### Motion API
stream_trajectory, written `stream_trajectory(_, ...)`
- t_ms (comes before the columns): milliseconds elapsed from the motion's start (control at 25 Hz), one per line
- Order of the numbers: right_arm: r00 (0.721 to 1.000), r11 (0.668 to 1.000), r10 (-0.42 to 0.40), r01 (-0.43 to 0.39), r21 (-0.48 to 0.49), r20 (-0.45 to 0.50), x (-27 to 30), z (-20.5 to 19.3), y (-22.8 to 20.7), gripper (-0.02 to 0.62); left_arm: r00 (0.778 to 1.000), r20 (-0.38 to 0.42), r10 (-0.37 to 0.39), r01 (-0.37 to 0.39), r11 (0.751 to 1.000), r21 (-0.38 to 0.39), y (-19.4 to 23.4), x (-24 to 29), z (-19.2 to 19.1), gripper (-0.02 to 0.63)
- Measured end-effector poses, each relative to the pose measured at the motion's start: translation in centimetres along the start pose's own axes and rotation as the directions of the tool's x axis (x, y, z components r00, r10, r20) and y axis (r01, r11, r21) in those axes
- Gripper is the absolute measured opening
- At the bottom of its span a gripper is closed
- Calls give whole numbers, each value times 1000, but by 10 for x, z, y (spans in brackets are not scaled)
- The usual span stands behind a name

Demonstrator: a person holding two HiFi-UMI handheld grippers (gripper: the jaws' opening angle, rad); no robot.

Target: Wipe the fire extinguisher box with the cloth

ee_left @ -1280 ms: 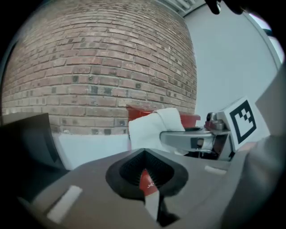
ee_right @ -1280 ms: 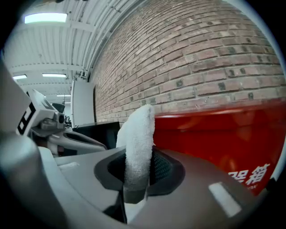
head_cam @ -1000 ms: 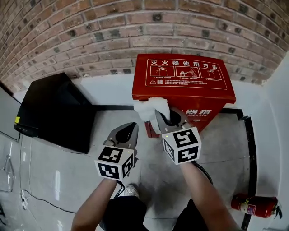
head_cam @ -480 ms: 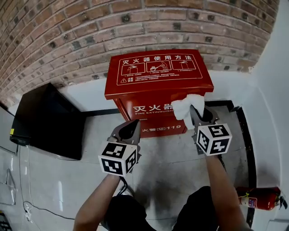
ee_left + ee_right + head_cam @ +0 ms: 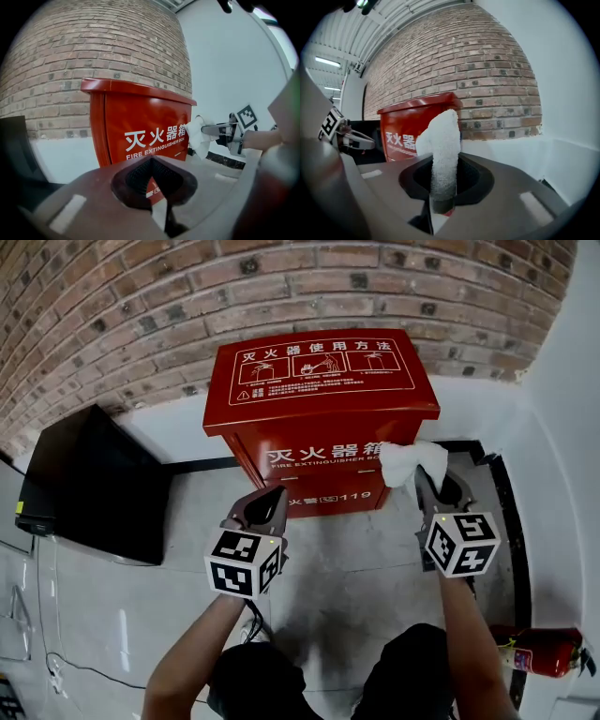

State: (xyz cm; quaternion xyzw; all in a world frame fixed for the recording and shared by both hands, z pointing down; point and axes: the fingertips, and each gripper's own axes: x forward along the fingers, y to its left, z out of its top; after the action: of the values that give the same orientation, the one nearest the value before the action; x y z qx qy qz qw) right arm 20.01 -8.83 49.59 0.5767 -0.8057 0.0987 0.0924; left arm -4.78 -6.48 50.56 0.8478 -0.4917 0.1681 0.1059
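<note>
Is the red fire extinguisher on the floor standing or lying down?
Lying down: the red cylindrical fire extinguisher rests lengthwise on the grey floor, its long axis horizontal in the head view.

Both forearms reaching forward, left gripper [image 5: 272, 499] closed and empty, right gripper [image 5: 422, 482] clamped on the cloth [image 5: 410, 460].

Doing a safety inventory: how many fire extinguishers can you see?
1: the fire extinguisher lies on the floor, far right. The closed red box may hide others.
</note>
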Motion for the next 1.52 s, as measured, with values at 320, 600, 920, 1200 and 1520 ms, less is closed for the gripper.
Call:
stream_trajectory(320, 950, 951, 306, -308, -13, -58, 42, -35, 157, 92, 993, -76, 86, -85, 996, 10, 38, -31, -48, 0)
stream_trajectory(600, 898, 903, 425, -429, -14, -115, 104, -57, 261, 92, 986, -98, 137, -138, 990, -10, 64, -52, -67, 0)
stream_trajectory(920, 930, 934, 347, -354, -40, -123, 125, -61, 245, 92, 986, -102, 129, -130, 991, -6, 62, -47, -68, 0)
stream_trajectory(1200, 972, 980, 196, -198, -2, -131, 99, -77, 131, 92, 991, -122, 59, -60, 998, -7, 30, -11, -77, 0)
stream_trajectory(1520, 990, 1000, 5, -5, 0, -144, 67, -87, 5, 92, 991, -123, -46, 49, 999, 21, -9, 24, -78, 0)
